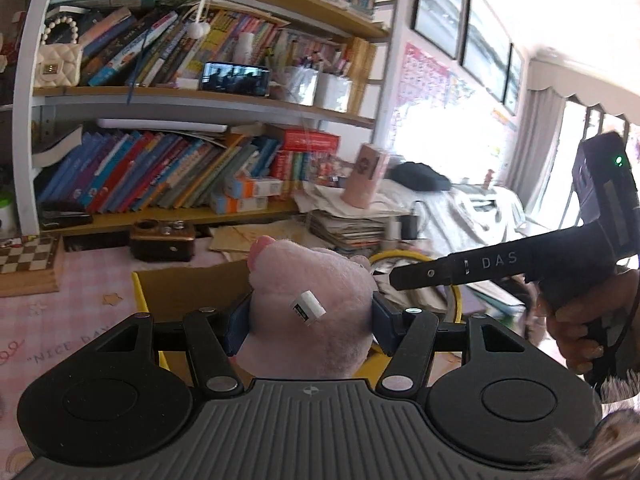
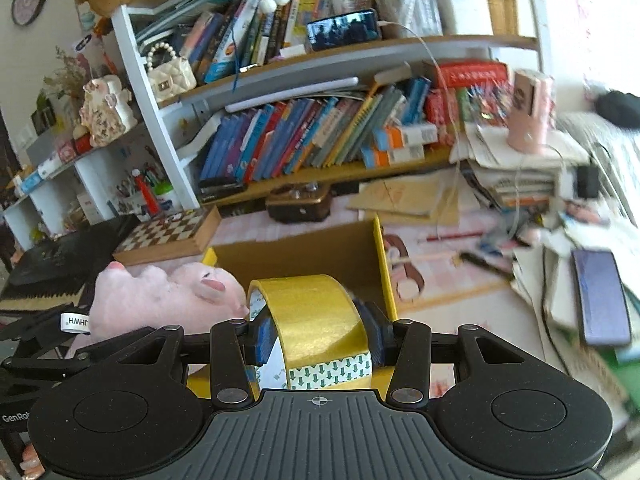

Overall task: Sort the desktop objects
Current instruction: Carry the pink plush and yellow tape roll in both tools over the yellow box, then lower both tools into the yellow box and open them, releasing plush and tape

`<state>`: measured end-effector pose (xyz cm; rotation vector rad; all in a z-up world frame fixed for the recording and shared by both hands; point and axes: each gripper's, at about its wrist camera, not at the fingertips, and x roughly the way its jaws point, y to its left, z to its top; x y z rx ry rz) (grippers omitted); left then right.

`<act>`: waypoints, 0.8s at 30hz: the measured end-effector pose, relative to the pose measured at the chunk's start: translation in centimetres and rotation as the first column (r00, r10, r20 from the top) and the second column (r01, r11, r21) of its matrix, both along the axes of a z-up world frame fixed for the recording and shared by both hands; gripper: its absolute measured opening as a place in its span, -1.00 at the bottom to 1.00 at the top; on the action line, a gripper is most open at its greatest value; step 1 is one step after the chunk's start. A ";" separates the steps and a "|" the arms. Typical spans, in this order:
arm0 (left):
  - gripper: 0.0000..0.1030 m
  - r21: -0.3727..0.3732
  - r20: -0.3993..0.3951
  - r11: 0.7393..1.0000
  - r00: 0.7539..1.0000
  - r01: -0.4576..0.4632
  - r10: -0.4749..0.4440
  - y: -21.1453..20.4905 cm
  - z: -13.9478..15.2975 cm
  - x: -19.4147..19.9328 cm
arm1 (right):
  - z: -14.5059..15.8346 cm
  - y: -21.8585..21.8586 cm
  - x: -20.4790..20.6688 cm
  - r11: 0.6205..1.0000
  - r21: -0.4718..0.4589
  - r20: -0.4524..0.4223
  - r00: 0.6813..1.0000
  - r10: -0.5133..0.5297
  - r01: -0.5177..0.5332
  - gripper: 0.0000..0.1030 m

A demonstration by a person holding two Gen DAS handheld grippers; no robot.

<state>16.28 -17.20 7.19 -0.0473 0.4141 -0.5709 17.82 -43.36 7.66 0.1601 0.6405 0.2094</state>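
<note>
While left gripper [image 1: 310, 320] clamps pink plush [image 1: 308, 280], right gripper [image 2: 320, 338] clamps yellow tape [image 2: 316, 320]

White letters "DAS" run along the black arm of the right handheld gripper [image 1: 490, 260] at the right of the left wrist view. At lower left there, the pink checked table mat [image 1: 60, 344] reads "NICE DAY". In the right wrist view, a white fabric tag [image 2: 74, 322] on the pink plush toy [image 2: 160, 300] shows mirrored letters "HWHL", and "GenRob" is cut off at the left edge on the black body of the left gripper [image 2: 12, 418].
</note>
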 end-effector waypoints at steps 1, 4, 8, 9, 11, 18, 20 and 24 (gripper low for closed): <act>0.12 0.010 -0.002 1.000 1.000 -0.011 0.011 -0.2 -0.1 0.6 | -0.1 -0.1 0.6 1.000 -0.005 -0.002 1.000 0.009 -0.009 -0.13; 0.12 0.035 -0.017 0.998 0.999 -0.043 0.043 -0.8 -0.7 2.5 | -1.1 0.0 2.9 0.999 -0.025 -0.021 0.999 0.037 -0.038 -0.13; 0.12 0.073 -0.047 0.995 0.996 -0.070 0.074 -1.7 -1.9 4.6 | -2.8 0.7 5.3 0.994 -0.070 -0.051 0.996 0.076 -0.080 -0.13; 0.12 0.086 -0.054 0.994 0.995 -0.074 0.079 -2.0 -2.2 5.0 | -3.2 0.9 5.8 0.992 -0.086 -0.057 0.995 0.084 -0.088 -0.13; 0.12 0.112 -0.067 0.990 0.994 -0.084 0.092 -2.4 -2.8 6.0 | -4.1 1.3 6.6 0.987 -0.118 -0.071 0.992 0.102 -0.110 -0.13; 0.12 0.185 -0.122 0.980 0.987 -0.079 0.102 -3.6 -4.6 8.8 | -6.7 2.5 8.7 0.960 -0.218 -0.125 0.980 0.153 -0.178 -0.14; 0.12 0.197 -0.134 0.977 0.985 -0.079 0.106 -3.8 -5.0 9.3 | -7.3 2.7 9.3 0.951 -0.237 -0.148 0.975 0.168 -0.200 -0.14; 0.12 0.211 -0.144 0.972 0.981 -0.100 0.132 -3.8 -5.5 10.2 | -8.1 3.6 9.6 0.917 -0.294 -0.168 0.959 0.228 -0.269 -0.17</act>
